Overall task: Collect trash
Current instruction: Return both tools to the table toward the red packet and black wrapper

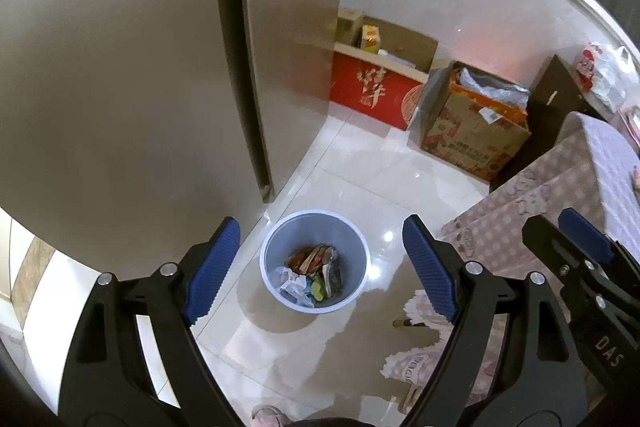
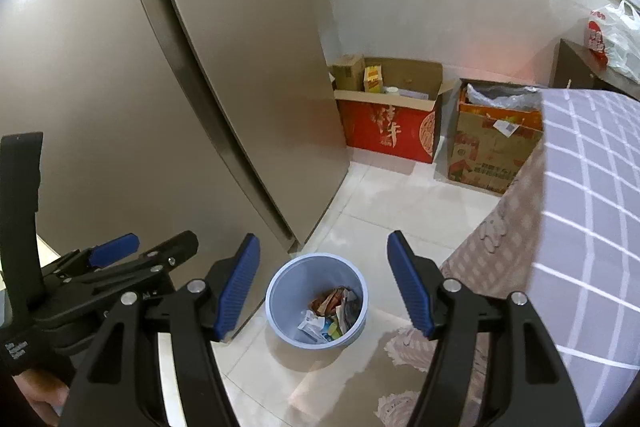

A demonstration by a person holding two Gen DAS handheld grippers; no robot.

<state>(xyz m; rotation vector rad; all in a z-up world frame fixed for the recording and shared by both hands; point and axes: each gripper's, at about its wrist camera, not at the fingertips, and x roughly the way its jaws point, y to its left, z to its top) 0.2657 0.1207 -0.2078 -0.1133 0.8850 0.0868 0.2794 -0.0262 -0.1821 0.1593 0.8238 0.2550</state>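
Grippers, two, both spread wide and holding nothing, above one trash bin.

Left gripper [image 1: 320,267] and right gripper [image 2: 323,285] hang over the pale blue round bin [image 1: 269,247], which stands on the white tile floor beside the fridge [image 1: 120,67]; crumpled wrappers [image 1: 314,273] lie inside. Two cardboard boxes [image 1: 380,87] sit beyond the bin, by the wall.

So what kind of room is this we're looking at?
Probably a home kitchen or dining corner: a tall fridge stands by a small bin of wrappers on the tiled floor, cardboard boxes sit under a window, and a cloth-covered table is on the right.
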